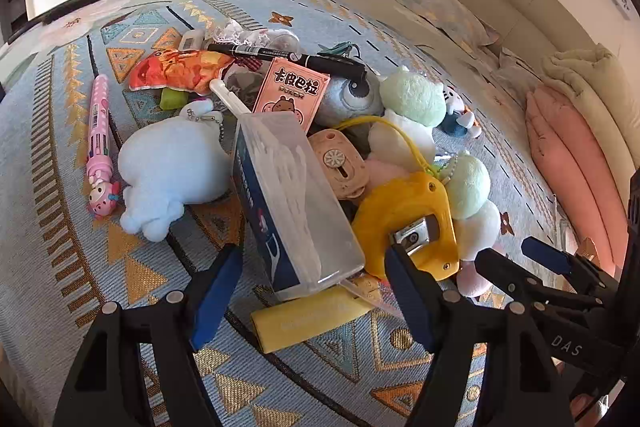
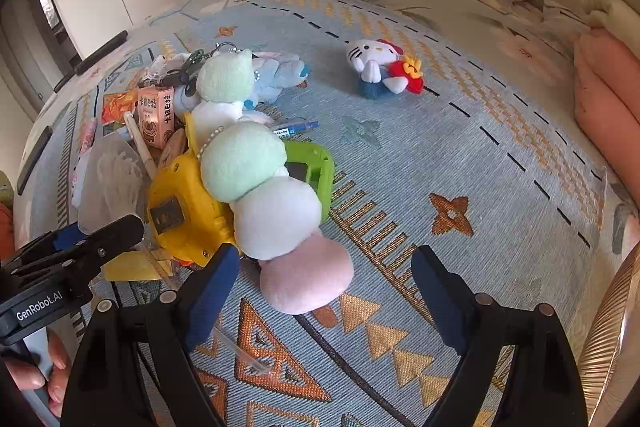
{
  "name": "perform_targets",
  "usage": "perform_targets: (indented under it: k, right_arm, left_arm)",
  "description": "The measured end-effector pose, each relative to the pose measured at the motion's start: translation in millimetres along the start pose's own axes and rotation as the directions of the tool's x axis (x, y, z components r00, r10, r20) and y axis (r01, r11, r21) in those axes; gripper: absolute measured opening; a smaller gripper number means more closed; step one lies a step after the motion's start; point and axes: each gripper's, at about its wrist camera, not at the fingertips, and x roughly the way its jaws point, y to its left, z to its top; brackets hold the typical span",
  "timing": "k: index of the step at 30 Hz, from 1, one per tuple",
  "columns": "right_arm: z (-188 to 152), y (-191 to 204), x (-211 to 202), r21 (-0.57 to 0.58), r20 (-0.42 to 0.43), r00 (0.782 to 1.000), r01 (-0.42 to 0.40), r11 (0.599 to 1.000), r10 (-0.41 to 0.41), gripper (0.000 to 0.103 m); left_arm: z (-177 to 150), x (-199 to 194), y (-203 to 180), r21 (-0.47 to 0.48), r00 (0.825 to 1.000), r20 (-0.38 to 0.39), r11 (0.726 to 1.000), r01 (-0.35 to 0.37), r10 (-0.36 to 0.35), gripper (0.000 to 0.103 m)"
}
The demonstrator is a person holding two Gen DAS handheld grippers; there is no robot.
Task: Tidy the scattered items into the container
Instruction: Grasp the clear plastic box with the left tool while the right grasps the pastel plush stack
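- Left wrist view: left gripper (image 1: pixel 314 265) spread wide over a patterned blue bedspread (image 1: pixel 60 163), nothing between the blue-padded fingers (image 1: pixel 216 291).
- Between and just ahead of those fingers: clear plastic box (image 1: pixel 296 203) of floss picks, tilted, near end resting over a pale yellow pack (image 1: pixel 308 319).
- Right finger tip touching or almost touching a yellow tape measure (image 1: pixel 404 215); cannot tell which.
- Left of the box: pale blue plush (image 1: pixel 168 171) with a ball chain, and beyond it a pink character pen (image 1: pixel 98 147) lying flat, apart from the heap.
- Behind the box: pink card pack (image 1: pixel 292 95), black marker (image 1: pixel 288 57) laid across the top of the heap, orange fish-shaped pouch (image 1: pixel 180 69), beige round case (image 1: pixel 340 163).
- Right of the tape measure: green-white-pink plush string (image 1: pixel 468 187), draped over the heap's edge.
- Right wrist view: right gripper (image 2: pixel 322 281) also wide apart and holding nothing, pink end of the plush string (image 2: pixel 304 275) lying between the fingers, nearer the left one.
- Green case (image 2: pixel 316 167) tucked under the plush string, blue pen (image 2: pixel 296 127) just behind it.
- Hello Kitty plush (image 2: pixel 380 69) alone on the bedspread, well apart from the heap.
- Container for the items: not identifiable in either view.
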Motion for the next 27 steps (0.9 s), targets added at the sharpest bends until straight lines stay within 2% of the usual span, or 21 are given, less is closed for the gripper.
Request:
perform_targets:
  k: [4, 6, 8, 10, 12, 14, 16, 21, 26, 27]
  right_arm:
    - [1, 3, 7, -0.010, -0.017, 1.000, -0.026, 1.000, 0.026, 0.083]
    - [2, 5, 10, -0.021, -0.025, 0.999, -0.028, 0.999, 0.027, 0.083]
    - [3, 6, 12, -0.026, -0.023, 1.000, -0.022, 0.999, 0.021, 0.082]
    - [4, 7, 14, -0.027, -0.029, 0.999, -0.032, 0.999, 0.032, 0.078]
    - [3, 11, 15, -0.029, -0.043, 0.997, -0.062, 0.998, 0.061, 0.055]
    - [1, 17, 13, -0.034, -0.049, 0.997, -0.066, 0.997, 0.064, 0.041]
    - [-2, 23, 8, -0.050, -0.038, 0.999, -0.035, 0.998, 0.033, 0.040]
    - [-10, 21, -13, -0.019, -0.013, 0.999, -0.047, 0.999, 0.047, 0.032]
    - [-12, 14, -31, 0.010, 0.028, 0.999, -0.041, 0.999, 0.040, 0.031]
    - [-9, 14, -32, 0.016, 0.032, 0.999, -0.035, 0.999, 0.035, 0.031]
  left_arm:
    - [-2, 5, 3, -0.005, 1.000, -0.014, 1.000, 0.004, -0.004, 0.060]
    - [-2, 7, 8, -0.031, 1.000, -0.022, 0.999, 0.014, -0.015, 0.053]
    - [0, 8, 12, -0.058, 0.999, -0.023, 0.998, 0.034, -0.035, 0.052]
    - [2, 9, 14, -0.063, 0.999, -0.018, 0.997, 0.042, -0.043, 0.051]
    - [2, 9, 14, -0.065, 0.999, -0.014, 0.997, 0.045, -0.046, 0.050]
    - [1, 8, 13, -0.064, 0.999, -0.011, 0.997, 0.045, -0.045, 0.048]
    - [2, 7, 13, -0.058, 0.999, -0.013, 0.998, 0.040, -0.041, 0.042]
    - [1, 2, 13, -0.052, 0.999, -0.012, 0.998, 0.047, -0.048, 0.036]
    - [1, -8, 6, -0.016, 0.998, 0.013, 0.998, 0.067, -0.067, 0.031]
    - [1, -12, 3, 0.001, 0.997, 0.023, 0.998, 0.069, -0.069, 0.026]
